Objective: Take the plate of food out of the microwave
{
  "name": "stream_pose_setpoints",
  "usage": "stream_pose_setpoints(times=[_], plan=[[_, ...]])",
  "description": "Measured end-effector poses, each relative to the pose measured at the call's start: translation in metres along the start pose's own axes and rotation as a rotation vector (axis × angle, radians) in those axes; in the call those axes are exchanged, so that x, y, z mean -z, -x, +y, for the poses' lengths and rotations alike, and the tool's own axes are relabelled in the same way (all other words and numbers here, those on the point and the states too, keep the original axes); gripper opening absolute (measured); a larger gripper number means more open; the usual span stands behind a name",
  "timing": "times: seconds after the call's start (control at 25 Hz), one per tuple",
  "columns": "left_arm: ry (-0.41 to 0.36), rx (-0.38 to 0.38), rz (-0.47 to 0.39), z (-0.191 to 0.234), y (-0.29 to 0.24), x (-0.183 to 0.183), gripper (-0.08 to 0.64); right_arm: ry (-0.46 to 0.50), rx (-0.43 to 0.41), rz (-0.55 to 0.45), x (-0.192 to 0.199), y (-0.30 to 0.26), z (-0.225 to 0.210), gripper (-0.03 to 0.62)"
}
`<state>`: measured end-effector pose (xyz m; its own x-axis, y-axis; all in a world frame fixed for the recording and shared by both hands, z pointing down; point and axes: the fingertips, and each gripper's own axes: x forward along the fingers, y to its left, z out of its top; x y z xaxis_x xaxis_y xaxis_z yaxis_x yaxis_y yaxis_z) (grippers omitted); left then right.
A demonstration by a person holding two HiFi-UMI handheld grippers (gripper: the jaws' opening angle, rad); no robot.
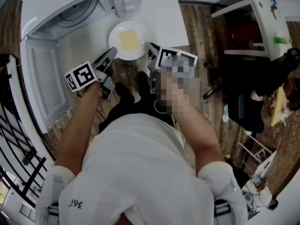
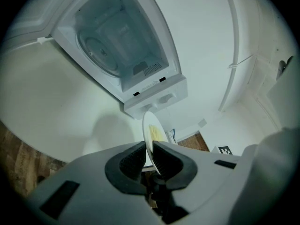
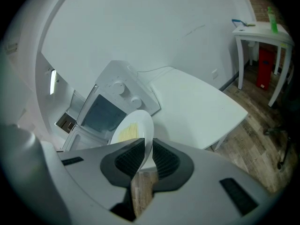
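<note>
A white plate (image 1: 130, 40) with a flat yellow piece of food on it is outside the white microwave (image 1: 75, 8), over the white table (image 1: 164, 18) near its front edge. My left gripper (image 1: 111, 52) is shut on the plate's left rim. My right gripper (image 1: 151, 48) is shut on its right rim. In the left gripper view the plate (image 2: 151, 130) runs edge-on between the black pads of the left gripper (image 2: 149, 154). In the right gripper view the plate (image 3: 133, 128) sits pinched in the right gripper (image 3: 146, 154). The microwave cavity (image 2: 117, 46) stands open, with only its glass turntable inside.
The microwave door (image 1: 44, 86) hangs open to the left of the plate. A white side table (image 3: 262, 32) with a green bottle (image 3: 271, 14) stands at the right on the wooden floor. A black chair (image 1: 248, 107) is beside it.
</note>
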<state>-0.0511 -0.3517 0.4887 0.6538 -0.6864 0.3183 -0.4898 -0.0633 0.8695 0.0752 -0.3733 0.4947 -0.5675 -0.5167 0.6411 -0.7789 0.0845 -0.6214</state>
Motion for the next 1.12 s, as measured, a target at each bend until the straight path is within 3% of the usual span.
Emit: stream_pose_setpoints(times=[0.6, 1.12], plan=[[-0.034, -0.029, 0.039, 0.022, -0.056, 0.008, 0.048, -0.005, 0.049, -0.007, -0.016, -0.026, -0.053, 0.057], [-0.039, -0.116, 0.155, 0.051, -0.095, 0.024, 0.049, 0.005, 0.124, 0.036, -0.021, -0.048, -0.094, 0.057]])
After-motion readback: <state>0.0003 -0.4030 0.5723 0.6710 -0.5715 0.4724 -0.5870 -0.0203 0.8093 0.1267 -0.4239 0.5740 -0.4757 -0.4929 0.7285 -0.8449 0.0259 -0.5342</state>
